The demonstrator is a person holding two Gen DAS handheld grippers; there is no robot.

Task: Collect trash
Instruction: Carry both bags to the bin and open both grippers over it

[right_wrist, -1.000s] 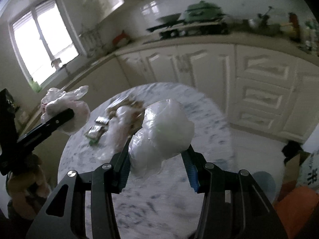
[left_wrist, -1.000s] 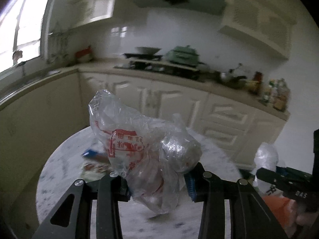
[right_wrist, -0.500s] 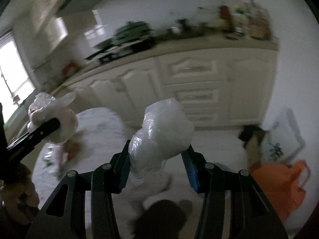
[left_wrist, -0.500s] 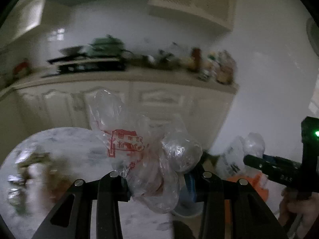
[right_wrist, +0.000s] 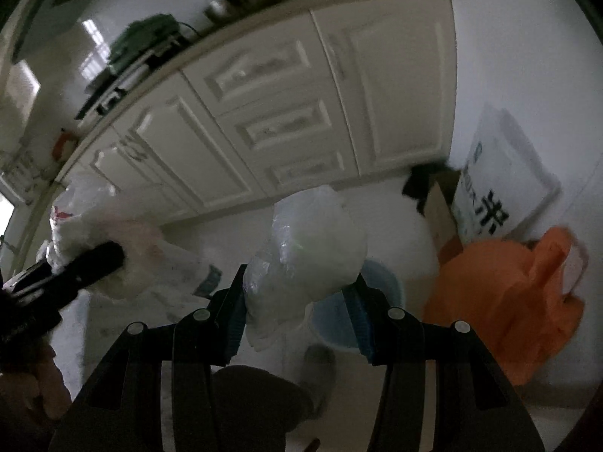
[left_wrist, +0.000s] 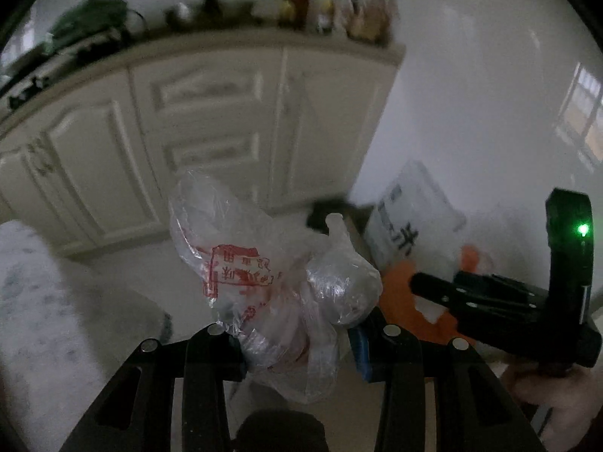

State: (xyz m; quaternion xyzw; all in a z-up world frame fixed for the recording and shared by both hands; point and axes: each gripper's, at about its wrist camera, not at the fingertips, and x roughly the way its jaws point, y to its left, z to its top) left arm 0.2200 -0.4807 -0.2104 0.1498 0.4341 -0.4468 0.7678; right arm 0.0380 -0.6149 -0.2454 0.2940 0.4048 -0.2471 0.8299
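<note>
- My left gripper [left_wrist: 297, 335] is clamped on a crumpled clear plastic bag with red print [left_wrist: 241, 263]; the bag bulges up between the fingers and a knotted lump of it sits against the right-hand finger.
- My right gripper [right_wrist: 297, 312] is clamped on a second bag, a pale see-through one [right_wrist: 309, 252], which stands up between the blue pads [right_wrist: 361, 316].
- Both grippers point downward at the floor [right_wrist: 380, 207] in front of the cream kitchen cabinets [left_wrist: 211, 120].
- An orange plastic bag [right_wrist: 508, 301] lies open on the floor to the right, its handles up — a white sack with dark lettering [right_wrist: 497, 184] leans against the wall just behind it, with a brown cardboard box [right_wrist: 441, 211] beside that.
- A light blue bucket [right_wrist: 339, 320] stands on the floor directly behind my right gripper, partly hidden by the held bag.
- In the left wrist view my right gripper shows as a black shape at the right edge with a green light on it, over the orange bag; my hand [left_wrist: 557, 418] holds it from below.
- The edge of the marble table [left_wrist: 34, 320] shows at the left — too blurred to tell what lies on it.
- Pots and bottles on the countertop [left_wrist: 211, 41] are blurred.
</note>
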